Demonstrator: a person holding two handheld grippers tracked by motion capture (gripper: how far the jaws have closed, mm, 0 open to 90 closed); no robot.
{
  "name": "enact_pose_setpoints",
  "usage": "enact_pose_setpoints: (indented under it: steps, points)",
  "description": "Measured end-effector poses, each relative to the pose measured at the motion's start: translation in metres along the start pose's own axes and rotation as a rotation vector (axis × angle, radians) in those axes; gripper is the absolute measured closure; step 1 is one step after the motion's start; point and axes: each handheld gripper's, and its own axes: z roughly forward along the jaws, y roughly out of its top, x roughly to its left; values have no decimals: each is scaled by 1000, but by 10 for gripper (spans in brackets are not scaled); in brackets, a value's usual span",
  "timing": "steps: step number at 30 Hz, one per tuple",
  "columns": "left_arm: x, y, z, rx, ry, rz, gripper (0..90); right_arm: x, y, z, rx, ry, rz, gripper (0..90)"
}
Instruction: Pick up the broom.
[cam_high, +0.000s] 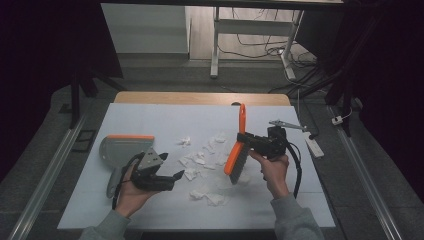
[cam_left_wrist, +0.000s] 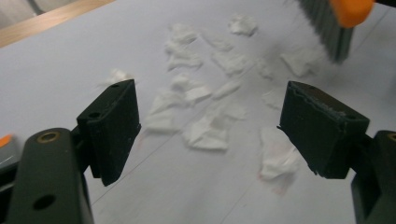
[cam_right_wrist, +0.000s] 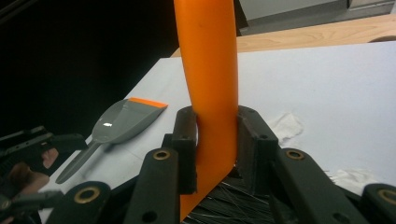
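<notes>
Step in hand: sweeping, as I judge it; the scraps are spread out and none lies in the pan.
Right tool (cam_high: 243, 138): clamped on the orange plastic hand brush with dark bristles (cam_high: 237, 160), jaws pressed to both sides of its handle, as the right gripper view shows; the bristles point down at the right edge of the scraps.
Left tool (cam_high: 172, 176): jaws wide apart and holding nothing, hovering over the near left of the white worktop (cam_high: 150, 117), aimed toward the scraps.
Torn white paper scraps (cam_high: 200, 160): strewn across the middle of the worktop, between the two tools; roughly a dozen pieces, the exact number hard to tell.
Grey plastic dustpan with an orange lip (cam_high: 122, 148): flat on the worktop's left side, just behind the left tool, untouched.
Next move: probably the free tool takes the dustpan's handle and sets its lip beside the scraps, while the brush draws them leftward.
Count: one brush, one dustpan, two tools.
</notes>
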Motion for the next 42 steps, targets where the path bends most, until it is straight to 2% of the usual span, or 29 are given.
enact_pose_setpoints:
  steps: [5,13,19,22,25,30,34,38,42]
  points:
    - [-9,10,15,3,-39,15,211,4,-4,6,-23,-5,6,709]
    - [-24,20,29,-7,-86,31,211,9,-10,18,-54,-5,25,709]
    - [-40,27,46,0,-127,50,212,15,-15,24,-82,4,44,710]
    - [-45,29,57,-13,-123,51,222,19,-17,26,-99,16,59,709]
    - [-47,28,67,-38,-113,32,256,22,-19,28,-107,33,77,709]
    - [-45,23,81,-59,-92,0,360,26,-24,29,-124,43,97,709]
    - [-42,19,85,-83,-100,-18,512,28,-27,30,-137,48,121,709]
    - [-38,18,85,-99,-106,-51,735,29,-31,31,-143,57,147,708]
    - [-31,17,83,-86,-114,-70,777,31,-32,32,-143,61,137,708]
